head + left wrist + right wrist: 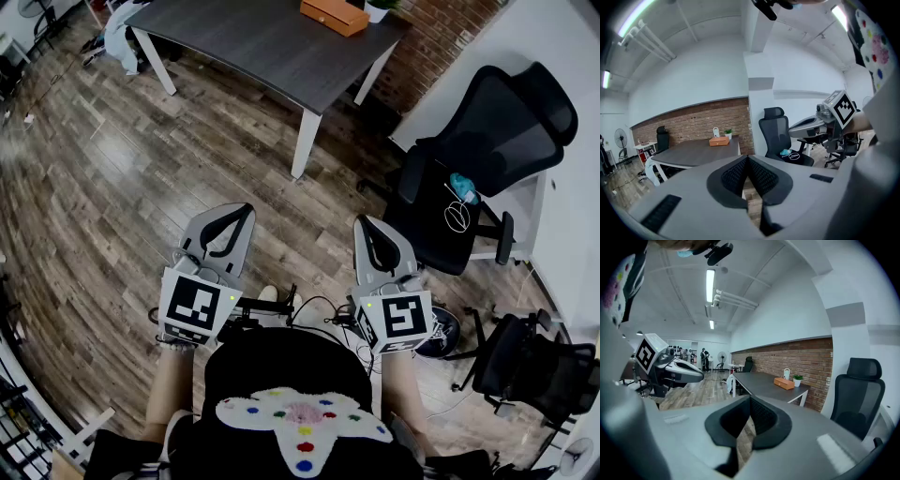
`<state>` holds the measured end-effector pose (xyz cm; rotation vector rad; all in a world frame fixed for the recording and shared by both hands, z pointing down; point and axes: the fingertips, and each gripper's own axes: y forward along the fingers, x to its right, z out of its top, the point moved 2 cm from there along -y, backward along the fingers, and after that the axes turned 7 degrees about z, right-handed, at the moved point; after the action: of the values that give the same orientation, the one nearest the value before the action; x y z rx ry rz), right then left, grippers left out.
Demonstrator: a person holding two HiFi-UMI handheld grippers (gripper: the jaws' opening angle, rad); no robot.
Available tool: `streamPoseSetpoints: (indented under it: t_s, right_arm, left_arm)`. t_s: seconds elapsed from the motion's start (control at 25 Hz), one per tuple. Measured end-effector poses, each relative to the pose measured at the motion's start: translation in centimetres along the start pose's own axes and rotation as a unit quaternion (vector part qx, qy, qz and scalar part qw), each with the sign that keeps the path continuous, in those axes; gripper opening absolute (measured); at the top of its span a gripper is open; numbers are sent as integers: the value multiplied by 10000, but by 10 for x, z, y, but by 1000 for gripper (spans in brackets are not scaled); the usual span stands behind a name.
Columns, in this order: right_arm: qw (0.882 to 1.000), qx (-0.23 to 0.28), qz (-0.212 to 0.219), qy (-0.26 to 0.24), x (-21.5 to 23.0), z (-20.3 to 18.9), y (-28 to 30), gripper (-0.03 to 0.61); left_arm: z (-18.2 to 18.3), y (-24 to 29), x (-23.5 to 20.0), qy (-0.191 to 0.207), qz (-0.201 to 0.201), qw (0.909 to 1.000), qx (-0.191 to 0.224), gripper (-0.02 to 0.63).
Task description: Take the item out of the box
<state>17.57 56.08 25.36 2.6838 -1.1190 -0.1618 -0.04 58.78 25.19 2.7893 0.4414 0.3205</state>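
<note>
An orange box point(334, 15) lies closed on the far end of a dark grey table point(253, 45), far ahead of me. It also shows small in the left gripper view point(719, 140) and the right gripper view point(784, 383). My left gripper point(223, 217) and right gripper point(367, 225) are held side by side in front of my body, above the wooden floor, both shut with nothing between the jaws. In the gripper views the dark pads point(747, 176) point(749, 420) meet at their tips. No item from the box is visible.
A small potted plant point(378, 8) stands beside the box. A black office chair point(473, 159) with a teal object on its seat stands at the right, another chair point(534, 370) behind it. A brick wall point(441, 37) runs past the table.
</note>
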Motion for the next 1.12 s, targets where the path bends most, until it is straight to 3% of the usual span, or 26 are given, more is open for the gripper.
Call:
streamPoseSetpoints:
  t_s: [0.36, 0.64, 1.12]
  right_arm:
    - [9999, -51, 1, -98, 0, 1, 8, 5]
    - [9990, 250, -256, 254, 5, 7, 10, 6]
    - [9983, 252, -503, 163, -16, 11, 18, 6]
  left_arm:
    - [-3, 4, -4, -13, -57, 10000, -1, 5]
    - [-2, 7, -12, 1, -124, 9999, 54, 5]
    - [-3, -4, -36, 73, -203, 9993, 293, 5]
